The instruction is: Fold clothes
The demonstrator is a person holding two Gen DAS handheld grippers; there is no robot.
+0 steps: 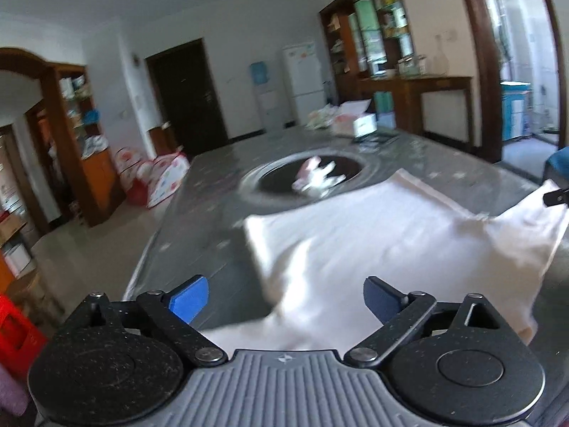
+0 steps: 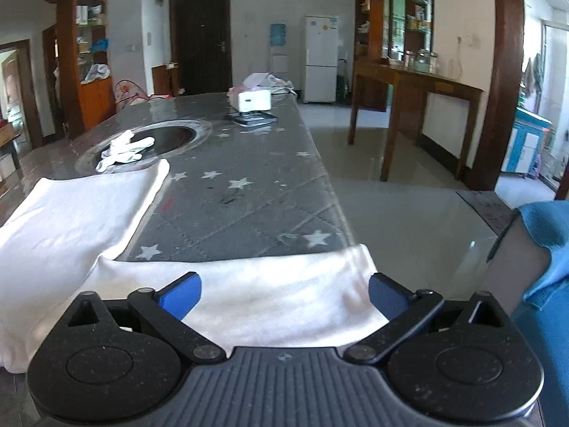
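1. On the left side of the scene, the left gripper (image 1: 286, 297) hangs over the near-left part of the white garment (image 1: 373, 249), its blue pads (image 1: 188, 300) spread wide with cloth showing between and below them; they pinch nothing. The view is blurred, so whether a pad touches the fabric cannot be told.
2. The garment lies flat on the grey star-patterned table (image 2: 249, 206), reaching forward from the near edge toward the round dark recess (image 2: 170, 138), where a small bundle of white socks or gloves (image 2: 124, 149) sits.
3. Toward the right, a sleeve-like strip of the cloth (image 2: 266, 284) runs crosswise along the near table edge, its long axis roughly across the right gripper's fingers.
4. The right gripper (image 2: 284, 293) is poised just above this strip, fingers spread to either side of it, closed on nothing. It appears the nearer tool to the sleeve; the left one is nearer the body's left edge.
5. Open table lies ahead and to the right of the garment up to the white box (image 2: 254, 101), so a fold inward over the body has room. The table's right edge is close, with bare floor beyond it.
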